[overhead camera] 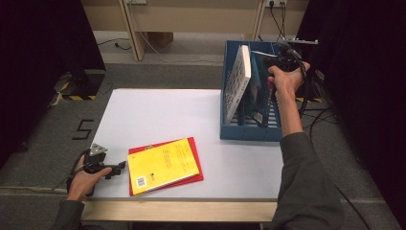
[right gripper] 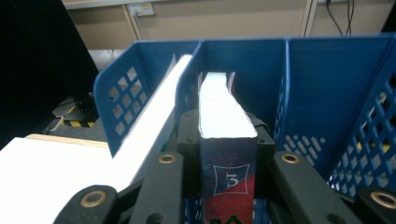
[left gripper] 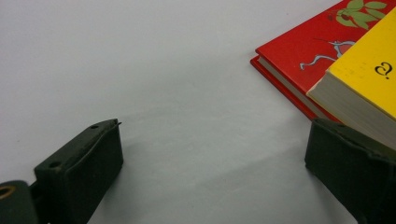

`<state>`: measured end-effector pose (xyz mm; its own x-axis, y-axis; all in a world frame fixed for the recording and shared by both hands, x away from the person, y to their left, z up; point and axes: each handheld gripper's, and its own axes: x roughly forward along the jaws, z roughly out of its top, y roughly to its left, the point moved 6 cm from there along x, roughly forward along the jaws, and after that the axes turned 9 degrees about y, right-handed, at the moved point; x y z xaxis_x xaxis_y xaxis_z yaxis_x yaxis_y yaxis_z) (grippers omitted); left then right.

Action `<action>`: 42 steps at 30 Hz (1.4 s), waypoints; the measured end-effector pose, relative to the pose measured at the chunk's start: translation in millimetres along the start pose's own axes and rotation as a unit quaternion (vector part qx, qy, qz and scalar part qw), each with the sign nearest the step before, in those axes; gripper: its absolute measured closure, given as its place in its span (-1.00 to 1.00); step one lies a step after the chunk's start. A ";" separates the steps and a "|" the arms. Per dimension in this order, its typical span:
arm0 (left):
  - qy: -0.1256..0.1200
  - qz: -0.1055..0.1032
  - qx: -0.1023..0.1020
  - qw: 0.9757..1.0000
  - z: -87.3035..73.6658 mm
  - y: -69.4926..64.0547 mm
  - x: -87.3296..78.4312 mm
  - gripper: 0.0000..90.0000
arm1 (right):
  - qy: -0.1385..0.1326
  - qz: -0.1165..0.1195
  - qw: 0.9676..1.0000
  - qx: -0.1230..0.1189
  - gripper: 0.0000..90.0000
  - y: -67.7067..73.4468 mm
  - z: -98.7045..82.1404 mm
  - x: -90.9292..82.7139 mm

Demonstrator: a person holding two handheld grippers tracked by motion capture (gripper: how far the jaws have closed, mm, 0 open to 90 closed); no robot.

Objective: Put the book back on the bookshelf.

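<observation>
Right tool (right gripper: 228,154) clenched on dark book (right gripper: 227,140); we lower it upright into blue rack (right gripper: 327,93) slot. Left tool (left gripper: 210,172) released.

Right gripper (right gripper: 228,154): both black fingers (right gripper: 188,140) pressed on the two sides of a thick book (right gripper: 227,126) held on edge, its pale page block facing up, its dark spine end marked "3" nearest the camera. The book stands in a middle slot of the blue file rack (right gripper: 322,79), between perforated dividers. A second white-edged book (right gripper: 156,116) leans in the slot to its left; the white surface (right gripper: 51,168) lies lower left.
</observation>
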<state>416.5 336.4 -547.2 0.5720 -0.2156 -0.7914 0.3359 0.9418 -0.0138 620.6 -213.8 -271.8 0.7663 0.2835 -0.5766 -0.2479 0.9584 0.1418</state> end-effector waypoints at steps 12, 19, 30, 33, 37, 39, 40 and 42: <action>-0.001 0.000 0.000 1.000 0.1 -0.2 0.2 -0.93 | -0.038 -0.007 0.999 -0.003 0.64 2.1 25.6 -33.2; -0.001 0.000 0.000 1.000 0.1 -0.1 0.1 -0.93 | -0.052 -0.019 0.998 0.005 0.64 7.0 49.6 -37.5; -0.001 0.000 0.000 1.000 0.0 -0.1 0.1 -0.93 | -0.061 -0.018 0.998 0.008 0.64 17.0 53.6 -9.5; -0.002 0.000 0.000 1.000 0.0 -0.2 0.1 -0.93 | -0.065 -0.015 0.998 0.006 0.64 17.9 50.7 -9.6; -0.002 0.000 0.000 1.000 0.1 -0.3 0.2 -0.93 | -0.067 -0.023 0.997 0.000 0.64 18.0 45.8 -8.2; -0.002 0.000 -0.001 1.000 0.1 -0.3 0.2 -0.93 | -0.073 -0.027 0.997 -0.002 0.64 18.5 43.3 -7.6; -0.002 0.000 0.000 1.000 0.1 -0.3 0.1 -0.93 | -0.077 -0.029 0.997 -0.004 0.63 18.7 41.7 -7.1; -0.002 0.000 0.000 1.000 0.1 -0.3 0.2 -0.93 | -0.084 -0.030 0.996 -0.005 0.63 19.2 37.2 -5.8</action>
<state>416.5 336.1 -547.3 0.5751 -0.2161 -0.7891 0.3351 0.9421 -0.0138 633.4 -195.8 -235.8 0.8683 0.2282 -0.4404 -0.2041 0.9736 0.1021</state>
